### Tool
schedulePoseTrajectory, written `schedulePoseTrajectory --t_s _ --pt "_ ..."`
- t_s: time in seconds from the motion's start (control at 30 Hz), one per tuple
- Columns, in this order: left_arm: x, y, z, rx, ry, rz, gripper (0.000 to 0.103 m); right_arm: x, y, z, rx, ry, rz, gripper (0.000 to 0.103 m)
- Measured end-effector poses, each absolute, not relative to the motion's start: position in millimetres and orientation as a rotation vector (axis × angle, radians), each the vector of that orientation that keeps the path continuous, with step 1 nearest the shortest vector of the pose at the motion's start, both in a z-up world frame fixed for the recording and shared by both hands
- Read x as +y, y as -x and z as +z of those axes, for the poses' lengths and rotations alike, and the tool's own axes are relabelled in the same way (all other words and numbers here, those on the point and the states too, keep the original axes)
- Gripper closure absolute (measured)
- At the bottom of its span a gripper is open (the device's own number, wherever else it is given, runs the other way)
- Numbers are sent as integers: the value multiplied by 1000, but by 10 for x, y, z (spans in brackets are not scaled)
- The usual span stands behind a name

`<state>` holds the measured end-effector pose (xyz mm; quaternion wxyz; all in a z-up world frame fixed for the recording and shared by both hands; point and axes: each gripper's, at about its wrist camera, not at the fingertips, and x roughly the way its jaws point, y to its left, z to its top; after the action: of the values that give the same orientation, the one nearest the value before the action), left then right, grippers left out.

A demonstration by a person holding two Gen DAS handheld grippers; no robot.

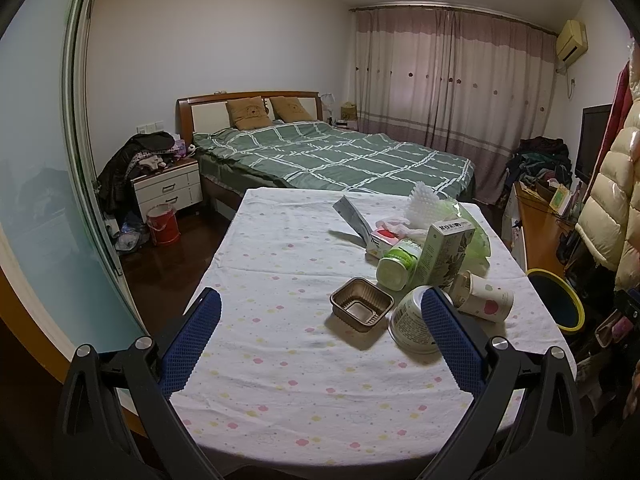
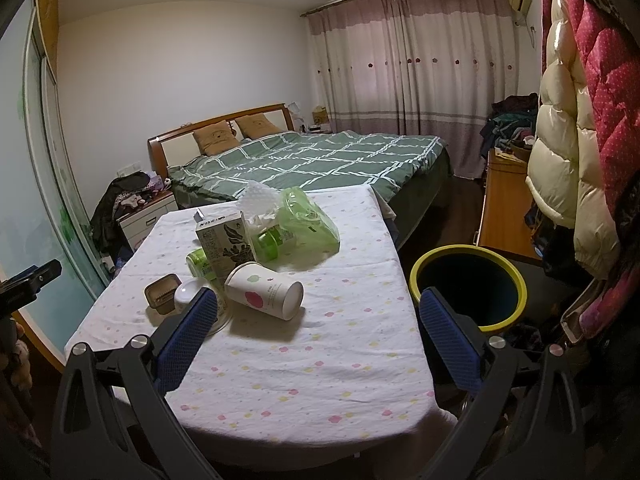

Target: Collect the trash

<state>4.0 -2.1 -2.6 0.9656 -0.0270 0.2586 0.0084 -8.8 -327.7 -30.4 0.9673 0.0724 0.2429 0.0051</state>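
Only the right wrist view shows the whole bin [image 2: 468,288], just beyond the spread, empty right hand-held gripper [image 2: 318,320]; the paper cup [image 2: 264,294] lies between its fingers, ahead on the desk [image 2: 320,380]. The left hand-held gripper [image 1: 320,320] is spread too.

Both wrist cams above near table [image 1: 280,392] edge, facing bed [image 2: 320,160]; shared: table, bin [image 2: 508,276].

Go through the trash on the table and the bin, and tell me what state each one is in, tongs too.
Paper cup: on its side.
Green bottle: lying down.
Green carton: upright.
Brown tray: upright, empty.
Green plastic bag: crumpled.
Bin: open, beside table.
Left tongs: open.
Right tongs: open.
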Motion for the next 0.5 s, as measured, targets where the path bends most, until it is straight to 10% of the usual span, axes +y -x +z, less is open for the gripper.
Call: schedulePoseTrajectory --t_s 0.5 --pt "-28 -55 -54 528 48 15 4 -3290 75 -318 492 -150 9 7"
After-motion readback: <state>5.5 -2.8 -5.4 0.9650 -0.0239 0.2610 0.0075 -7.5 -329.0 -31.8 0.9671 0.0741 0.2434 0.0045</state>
